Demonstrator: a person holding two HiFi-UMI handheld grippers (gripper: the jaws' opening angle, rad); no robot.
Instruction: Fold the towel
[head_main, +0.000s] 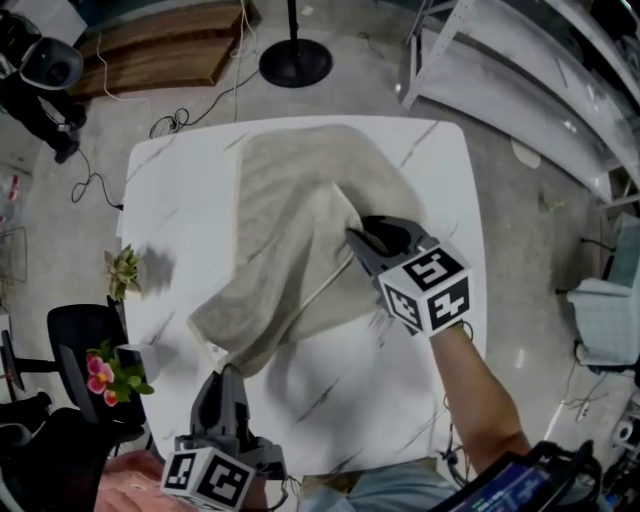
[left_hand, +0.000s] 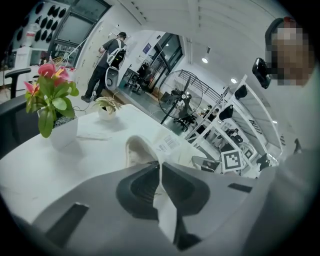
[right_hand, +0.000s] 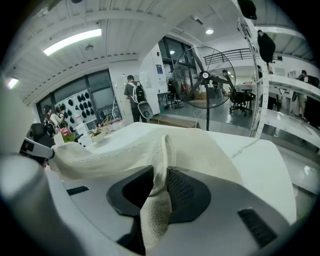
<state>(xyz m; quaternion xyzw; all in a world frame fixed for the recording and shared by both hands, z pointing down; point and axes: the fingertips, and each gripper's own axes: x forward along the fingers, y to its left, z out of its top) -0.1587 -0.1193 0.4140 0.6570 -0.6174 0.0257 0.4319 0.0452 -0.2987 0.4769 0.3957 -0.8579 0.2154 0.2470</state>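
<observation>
Above the table (head_main: 440, 180), left gripper (head_main: 228, 374) and right gripper (head_main: 356, 238) tilt downward, each clamped on the towel (head_main: 290, 200), seemingly by corners.

Bright, even indoor light; fisheye warp in both gripper views.
A ceiling strip light (right_hand: 72, 41) glares; soft shadows on the counter (head_main: 440, 170); dark vignetted corners.
</observation>
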